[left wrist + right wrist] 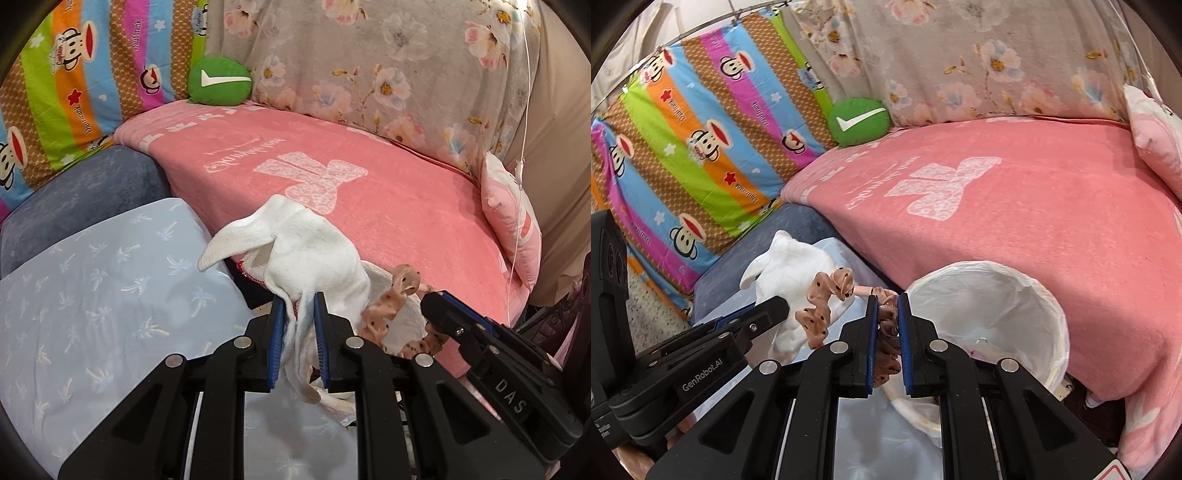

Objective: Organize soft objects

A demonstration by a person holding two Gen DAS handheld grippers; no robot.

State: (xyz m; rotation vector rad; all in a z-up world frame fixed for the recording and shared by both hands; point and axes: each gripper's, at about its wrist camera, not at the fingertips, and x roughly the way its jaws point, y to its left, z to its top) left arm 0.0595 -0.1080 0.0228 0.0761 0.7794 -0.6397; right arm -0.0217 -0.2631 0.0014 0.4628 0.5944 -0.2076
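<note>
My left gripper (300, 301) is shut on a white sock (314, 251), which bunches up ahead of the blue pads and hangs down between them. The same sock (792, 266) shows at the left of the right wrist view, with the left gripper's fingers (768, 308) on it. My right gripper (887, 299) is shut on a tan scrunchie with dark dots (823, 310), which stretches leftward across the sock. In the left wrist view the scrunchie (388, 306) runs to the right gripper's fingers (439, 306). A white-lined round basket (1045, 295) stands just right of the right gripper.
A pink blanket (369, 192) covers the bed ahead. A green round cushion (219, 79) lies at its far corner, a pink pillow (513, 229) at the right. A pale blue palm-print cloth (92, 295) and a grey-blue cushion (85, 188) lie to the left.
</note>
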